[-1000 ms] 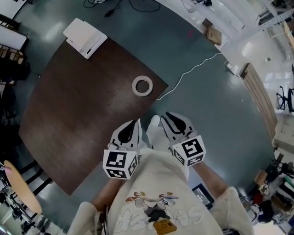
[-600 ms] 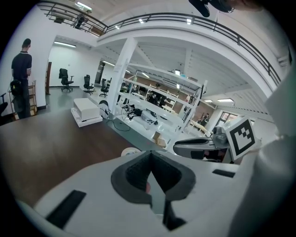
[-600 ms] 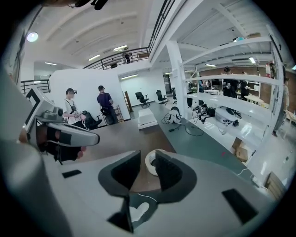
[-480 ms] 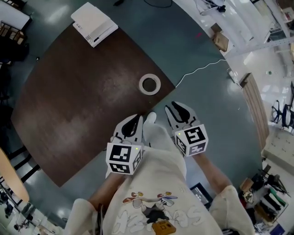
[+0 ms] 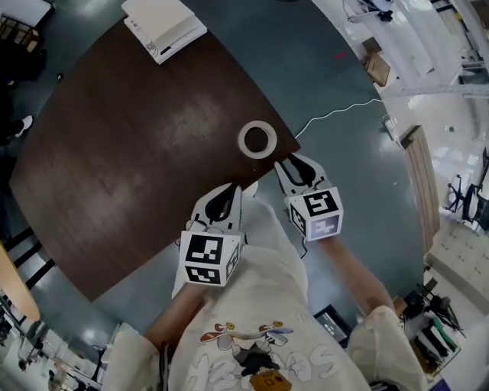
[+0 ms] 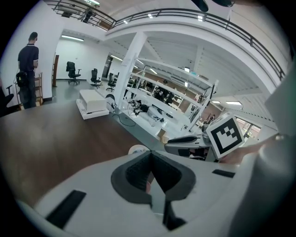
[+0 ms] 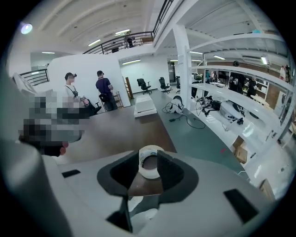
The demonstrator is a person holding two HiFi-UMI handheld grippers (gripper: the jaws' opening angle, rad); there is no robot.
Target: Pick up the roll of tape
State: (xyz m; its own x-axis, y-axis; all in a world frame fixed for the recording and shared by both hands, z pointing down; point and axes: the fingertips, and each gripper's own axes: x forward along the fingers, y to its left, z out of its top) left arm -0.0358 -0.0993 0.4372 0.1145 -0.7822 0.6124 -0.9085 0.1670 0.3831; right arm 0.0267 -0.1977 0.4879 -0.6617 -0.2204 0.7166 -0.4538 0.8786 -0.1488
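Near the table's (image 5: pixel 137 153) corner on the person's right, close to both edges that meet there, the roll of tape (image 5: pixel 243 140) lies flat with its hollow core facing up. It is a thin, pale off-white ring, and the dark brown tabletop shows through its hole. Nothing else lies beside it, so its outer wall looks free to be gripped from any side.

Just short of that corner, out over the floor, the right gripper (image 5: pixel 294 160) points down and across at the roll. In the right gripper view the roll sits dead ahead, framed in the gap between the two dark pads but beyond their tips and untouched. The jaws are opening — probably to get wide enough to straddle the ring or pinch one side of its wall. That lining-up suggests this hand is meant to do the picking.

Off to the left, at the table's near edge, the left gripper (image 5: pixel 231 188) hangs with its jaws drawn together and nothing between them — a waiting pose, by the look of it.

At the far corner, well apart from all this, a flat white box (image 5: pixel 164 23) rests, and a white cable (image 5: pixel 336 114) trails over the floor past the right edge.
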